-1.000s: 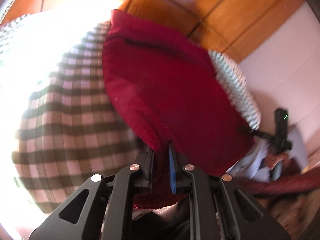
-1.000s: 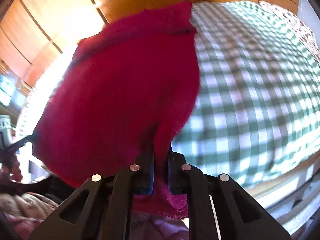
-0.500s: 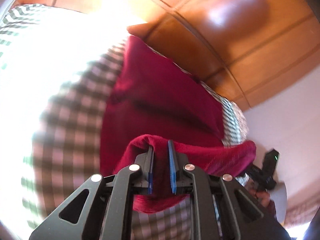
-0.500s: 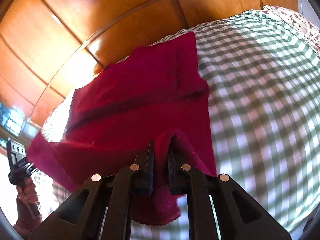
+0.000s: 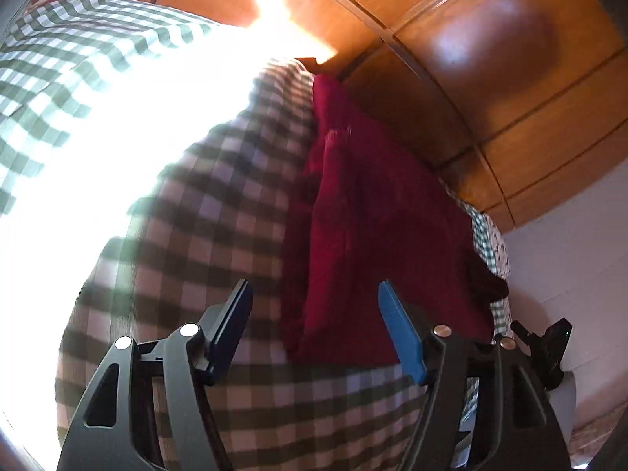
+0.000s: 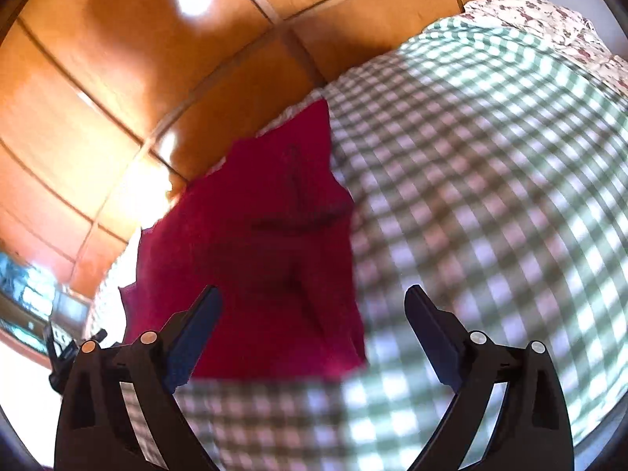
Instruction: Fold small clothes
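Note:
A dark red garment [image 5: 376, 227] lies folded over on the green-and-white checked bed cover [image 5: 204, 212]. My left gripper [image 5: 316, 294] is open and empty, just in front of the garment's near edge. In the right wrist view the same red garment [image 6: 267, 259] lies flat on the checked cover [image 6: 490, 196]. My right gripper [image 6: 312, 302] is open and empty, its jaws wide apart over the garment's near edge.
A wooden panelled wardrobe [image 6: 137, 59] stands behind the bed; it also shows in the left wrist view [image 5: 490, 59]. A floral pillow [image 6: 549, 27] lies at the far right. Strong sun glare [image 5: 117, 117] washes out part of the cover. The other gripper [image 5: 549, 349] shows at the right.
Both grippers carried the garment's near edge forward over the rest, then opened and let it go. The garment now lies folded on the cover.

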Available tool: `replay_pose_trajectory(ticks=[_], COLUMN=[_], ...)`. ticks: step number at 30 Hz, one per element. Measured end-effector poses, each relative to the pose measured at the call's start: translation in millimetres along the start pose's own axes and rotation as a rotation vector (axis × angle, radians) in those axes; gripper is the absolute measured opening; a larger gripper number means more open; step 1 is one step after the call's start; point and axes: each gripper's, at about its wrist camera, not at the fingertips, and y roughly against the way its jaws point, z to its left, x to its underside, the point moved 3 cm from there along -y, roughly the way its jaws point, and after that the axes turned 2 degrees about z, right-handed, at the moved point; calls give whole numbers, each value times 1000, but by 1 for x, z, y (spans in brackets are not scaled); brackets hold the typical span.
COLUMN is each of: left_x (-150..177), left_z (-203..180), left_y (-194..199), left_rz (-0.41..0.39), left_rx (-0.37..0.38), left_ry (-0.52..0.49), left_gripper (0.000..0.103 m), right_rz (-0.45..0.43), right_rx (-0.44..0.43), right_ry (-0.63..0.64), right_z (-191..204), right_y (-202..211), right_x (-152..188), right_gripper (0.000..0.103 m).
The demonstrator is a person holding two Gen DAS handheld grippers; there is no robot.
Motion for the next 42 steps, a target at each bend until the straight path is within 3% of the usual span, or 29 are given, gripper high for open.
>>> replay_pose_trajectory(ticks=[5, 6, 7, 8, 9, 10, 12, 16, 22, 27, 30, 31, 33, 34, 35, 38, 42], left_x=[28, 29, 27, 25, 23, 22, 22, 29, 61, 112, 126, 125, 119, 112, 107, 88, 73], left_z=[-12, -14, -19, -23, -25, -27, -33, -33, -20, -16, -14, -15, -13, -14, -14, -10, -5], left_y=[-18, -19, -22, -26, -28, -30, -26, -13, 21, 47, 53, 54, 59, 60, 61, 63, 56], left_rz=[30, 24, 23, 27, 30, 34, 40, 40, 74, 125, 133, 128, 101, 86, 71, 36, 24], left_rx=[-47, -48, -48, -48, -51, -69, -95, -64, -34, -16, -26, -35, -49, -50, -63, -91, -104], left_ry=[-75, -92, -100, -102, -103, -113, -147, -155, -167, -178, -165, -172, -162, -159, -163, -161, -185], left_gripper=[65, 60, 49, 46, 39, 29, 19, 13, 13, 13, 18, 22, 35, 37, 37, 43, 45], right_rz=[25, 25, 30, 29, 25, 20, 24, 39, 77, 153, 190, 184, 142, 123, 91, 45, 53], right_rx=[98, 121, 140, 148, 153, 150, 139, 104, 43, 52, 92, 131, 223, 237, 259, 375, 451], right_ry=[137, 158, 175, 179, 182, 185, 180, 193, 211, 242, 280, 314, 420, 456, 514, 754, 1063], right_z=[9, 12, 15, 16, 16, 19, 24, 30, 36, 30, 29, 32, 44, 51, 62, 90, 118], right_y=[-14, -20, -31, -38, -41, -46, -48, -31, 5, 30, 38, 40, 43, 44, 45, 37, 7], right_x=[35, 37, 36, 34, 33, 30, 25, 30, 60, 101, 120, 122, 120, 119, 117, 118, 130], right_gripper=[91, 88, 78, 66, 61, 46, 28, 20, 20, 20, 20, 25, 51, 72, 77, 77, 77])
